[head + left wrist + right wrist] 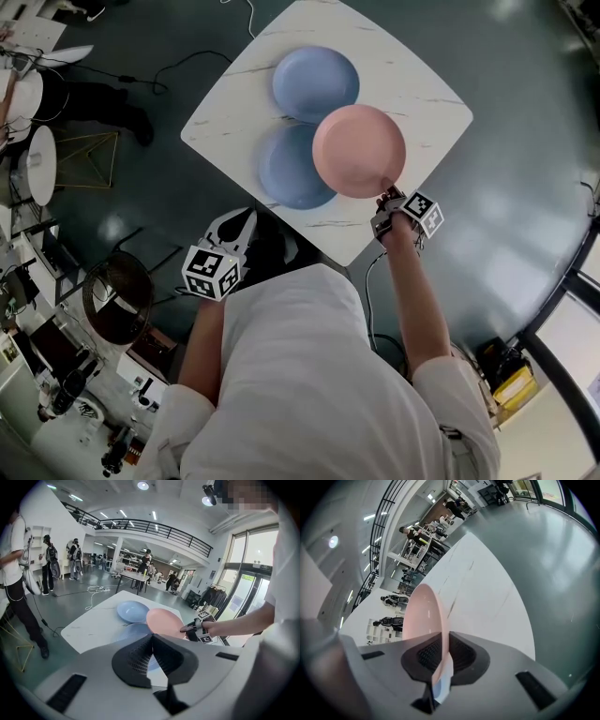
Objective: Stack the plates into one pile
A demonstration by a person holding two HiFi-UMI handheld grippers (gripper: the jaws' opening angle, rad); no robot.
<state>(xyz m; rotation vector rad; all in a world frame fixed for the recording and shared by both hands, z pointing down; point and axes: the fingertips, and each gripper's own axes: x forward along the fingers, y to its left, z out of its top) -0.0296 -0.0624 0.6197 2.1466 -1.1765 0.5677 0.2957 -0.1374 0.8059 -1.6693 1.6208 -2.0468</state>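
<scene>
With the right tool (384,195), grips the pink plate (359,150) by its near rim. Pinches that rim edge-on between both ribbed pads (426,653) in the right gripper view, with the plate's pink face (423,616) rising to the left of the jaws and nothing else caught in the grip (440,660). Holds the plate over the near right part of the white marbled bench (234,103), apparently lifted off it as seen from the left gripper view (164,622). Covers the right side of the nearer blue plate (286,173) with it in the head view, and reaches up to the outline of the farther blue plate (316,82); cannot tell whether pink touches blue anywhere.

Leaves both blue plates lying flat on the bench, one behind the other (132,611) (136,631), edges very close together, contact unclear.

With the left tool (246,217), grips nothing: jaws clenched tip to tip (152,637). Holds it off the bench's near corner, over the dark floor (525,141), close to the white-shirted torso and aimed toward the plates.
</scene>
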